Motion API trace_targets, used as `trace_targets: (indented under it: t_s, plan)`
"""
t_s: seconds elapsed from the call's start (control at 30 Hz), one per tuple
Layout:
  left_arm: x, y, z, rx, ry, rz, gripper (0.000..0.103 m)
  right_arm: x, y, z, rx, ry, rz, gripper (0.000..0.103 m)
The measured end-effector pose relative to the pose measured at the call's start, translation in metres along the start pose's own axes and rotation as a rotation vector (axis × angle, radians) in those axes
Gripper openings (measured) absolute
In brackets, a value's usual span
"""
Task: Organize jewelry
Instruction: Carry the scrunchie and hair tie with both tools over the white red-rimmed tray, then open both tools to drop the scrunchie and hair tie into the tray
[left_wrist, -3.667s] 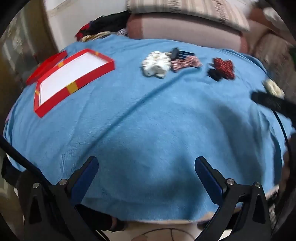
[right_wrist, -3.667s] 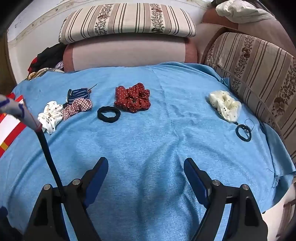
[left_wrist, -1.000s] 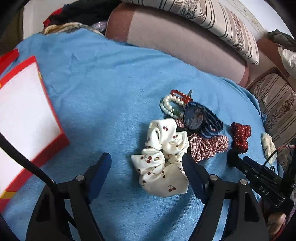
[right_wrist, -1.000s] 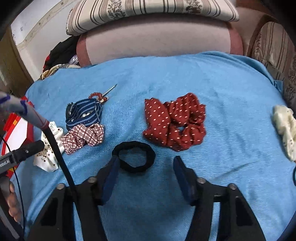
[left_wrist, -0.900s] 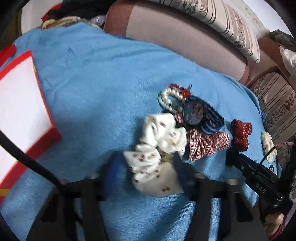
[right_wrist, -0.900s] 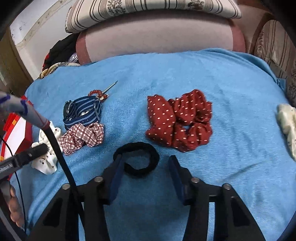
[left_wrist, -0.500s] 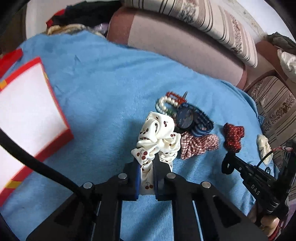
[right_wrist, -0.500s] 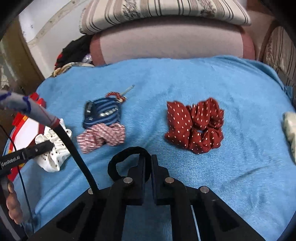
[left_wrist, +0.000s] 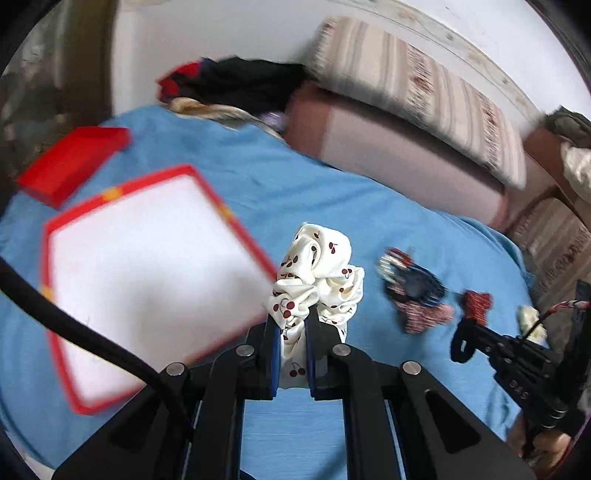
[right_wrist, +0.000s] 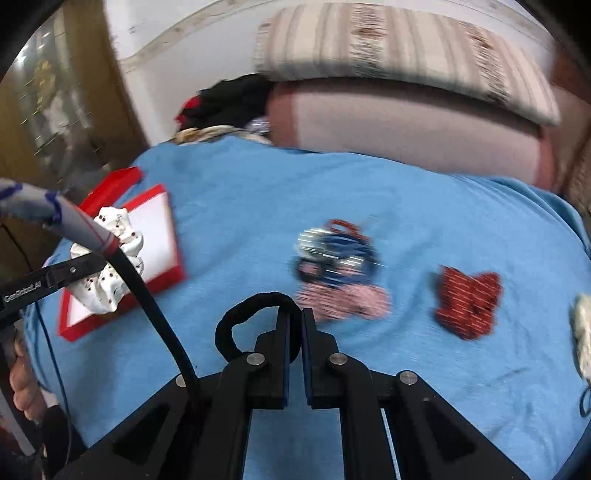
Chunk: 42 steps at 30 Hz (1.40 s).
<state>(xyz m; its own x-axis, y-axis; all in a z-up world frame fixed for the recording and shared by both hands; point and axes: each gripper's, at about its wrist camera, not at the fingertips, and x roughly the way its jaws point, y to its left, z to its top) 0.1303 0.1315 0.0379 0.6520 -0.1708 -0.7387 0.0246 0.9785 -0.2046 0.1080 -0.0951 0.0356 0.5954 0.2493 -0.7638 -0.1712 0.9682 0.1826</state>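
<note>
A: What do the left tongs (left_wrist: 290, 328) have?
B: They pinch the white cherry scrunchie (left_wrist: 317, 280). It hangs in the air by the edge of the red box with the white inside (left_wrist: 122, 343).
A: And the right tongs (right_wrist: 294, 325)?
B: They are squeezed on the black hair tie (right_wrist: 240, 321), lifted above the blue cloth (right_wrist: 258, 206).
A: What lies on the cloth?
B: A blurry pile with a checked scrunchie (right_wrist: 343, 297), and a red dotted scrunchie (right_wrist: 467, 301) a bit apart.
</note>
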Motion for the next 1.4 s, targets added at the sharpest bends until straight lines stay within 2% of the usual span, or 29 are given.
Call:
trace_targets:
  t_s: [0.23,0.37,0.53,0.8,0.87,0.9,0.93,0.97,1.0,1.07,1.13,1.23,1.3,1.37,1.4]
  plan:
    - [-0.001,0.08,0.013,-0.051,0.002,0.136,0.01,0.055,0.088,0.038,-0.109,0.054,0.126,0.006]
    - [0.014,0.12,0.021,-0.091,0.027,0.191,0.01,0.106,0.133,0.062,-0.145,0.11,0.175,0.006]
    - [0.029,0.164,0.025,-0.168,0.053,0.219,0.01,0.167,0.161,0.077,-0.162,0.193,0.181,0.006]
    - [0.033,0.186,0.012,-0.198,0.074,0.276,0.012,0.187,0.183,0.071,-0.219,0.219,0.162,0.008]
    - [0.034,0.188,0.01,-0.201,0.071,0.285,0.016,0.188,0.182,0.07,-0.206,0.231,0.161,0.017]
    - [0.033,0.188,0.01,-0.202,0.068,0.291,0.018,0.187,0.181,0.071,-0.2,0.23,0.157,0.029]
    - [0.032,0.188,0.01,-0.203,0.064,0.296,0.025,0.186,0.181,0.071,-0.198,0.224,0.148,0.042]
    - [0.031,0.188,0.01,-0.204,0.057,0.302,0.034,0.182,0.178,0.071,-0.199,0.212,0.134,0.048]
    - [0.029,0.187,0.01,-0.204,0.047,0.31,0.039,0.178,0.176,0.071,-0.2,0.207,0.13,0.055]
    - [0.024,0.186,0.01,-0.202,0.027,0.324,0.055,0.17,0.171,0.071,-0.207,0.204,0.136,0.055]
    - [0.018,0.184,0.01,-0.196,0.011,0.324,0.061,0.154,0.162,0.071,-0.216,0.173,0.154,0.055]
    - [0.007,0.181,0.008,-0.181,-0.009,0.315,0.062,0.147,0.145,0.07,-0.204,0.142,0.11,0.055]
    - [-0.002,0.179,0.004,-0.174,-0.025,0.319,0.062,0.158,0.138,0.07,-0.201,0.174,0.062,0.055]
    - [-0.009,0.177,0.001,-0.176,-0.034,0.315,0.063,0.177,0.13,0.07,-0.178,0.232,0.032,0.04]
    - [-0.013,0.176,-0.002,-0.182,-0.036,0.307,0.063,0.183,0.128,0.069,-0.168,0.255,0.025,0.016]
